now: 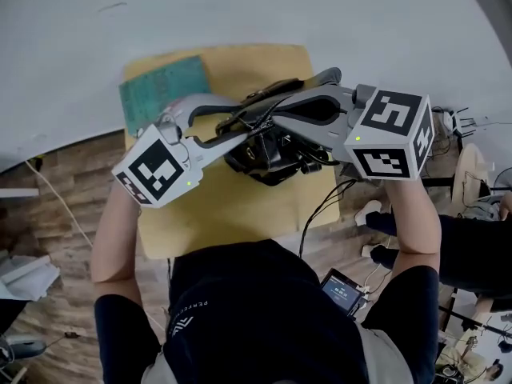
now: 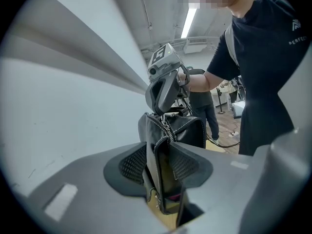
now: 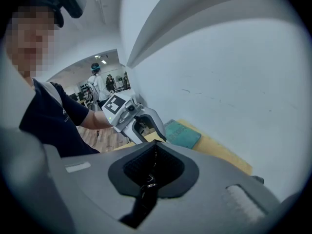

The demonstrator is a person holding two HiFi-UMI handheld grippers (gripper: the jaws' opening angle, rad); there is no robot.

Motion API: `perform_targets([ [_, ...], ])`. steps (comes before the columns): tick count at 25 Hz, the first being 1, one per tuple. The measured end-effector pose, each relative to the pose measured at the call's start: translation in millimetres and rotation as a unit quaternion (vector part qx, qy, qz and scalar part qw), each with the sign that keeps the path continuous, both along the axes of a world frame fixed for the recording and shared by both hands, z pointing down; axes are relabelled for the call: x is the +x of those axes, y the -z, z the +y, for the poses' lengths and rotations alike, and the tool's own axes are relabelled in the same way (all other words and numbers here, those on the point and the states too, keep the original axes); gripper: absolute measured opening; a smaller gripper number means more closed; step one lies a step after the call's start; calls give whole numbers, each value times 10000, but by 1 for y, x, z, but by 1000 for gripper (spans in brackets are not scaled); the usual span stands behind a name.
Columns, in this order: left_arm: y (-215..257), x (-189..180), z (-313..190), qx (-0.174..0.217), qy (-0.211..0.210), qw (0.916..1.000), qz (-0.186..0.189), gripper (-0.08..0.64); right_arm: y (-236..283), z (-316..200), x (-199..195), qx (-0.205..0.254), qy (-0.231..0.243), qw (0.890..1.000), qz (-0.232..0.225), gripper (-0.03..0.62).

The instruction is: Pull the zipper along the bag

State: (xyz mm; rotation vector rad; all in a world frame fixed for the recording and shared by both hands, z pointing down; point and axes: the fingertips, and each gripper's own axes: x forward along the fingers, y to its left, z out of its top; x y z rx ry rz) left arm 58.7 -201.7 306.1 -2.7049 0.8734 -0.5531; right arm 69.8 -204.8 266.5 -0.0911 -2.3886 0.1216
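Note:
A black bag (image 1: 272, 162) with white stitching stands on a small yellow table (image 1: 232, 210). My left gripper (image 1: 244, 118) reaches in from the left; in the left gripper view its jaws (image 2: 161, 165) straddle the bag's (image 2: 187, 130) near end, which sits between the pads, and the jaws stand wide. The zipper (image 2: 166, 126) runs along the bag's top to my right gripper (image 2: 163, 112). That right gripper (image 1: 274, 110) comes in from the right and is shut (image 3: 151, 172) on the dark zipper pull (image 3: 146, 184) with its metal ring. Most of the bag is hidden in the right gripper view.
A green mat (image 1: 164, 90) lies on the table's far left corner, against the white wall (image 1: 256, 14). Cables (image 1: 320, 210) hang off the table's right edge over the wood floor. A small screen (image 1: 344, 290) sits at the person's waist. Other people stand further off at the right (image 2: 209, 113).

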Motion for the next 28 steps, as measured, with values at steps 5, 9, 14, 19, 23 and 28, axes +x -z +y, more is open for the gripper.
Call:
perform_targets([
  [5, 1, 3, 1, 314, -21, 9992, -234, 137, 1, -2, -2, -263, -41, 9996, -15, 9],
  [9, 0, 2, 3, 195, -151, 9992, -311, 97, -1, -2, -2, -276, 40, 9996, 96, 9],
  [14, 0, 0, 5, 125, -283, 9989, -350, 81, -1, 0, -1, -179, 141, 9996, 178, 8],
  [19, 0, -2, 5, 44, -372, 9988, -315, 78, 5, -7, 6, -133, 70, 9998, 131, 8],
  [23, 0, -2, 6, -27, -419, 9986, -308, 75, 13, -21, 18, -68, -107, 9998, 132, 8],
  [28, -1, -3, 6, -92, -439, 9985, -315, 77, 12, -44, 37, 108, -414, 9988, 239, 8],
])
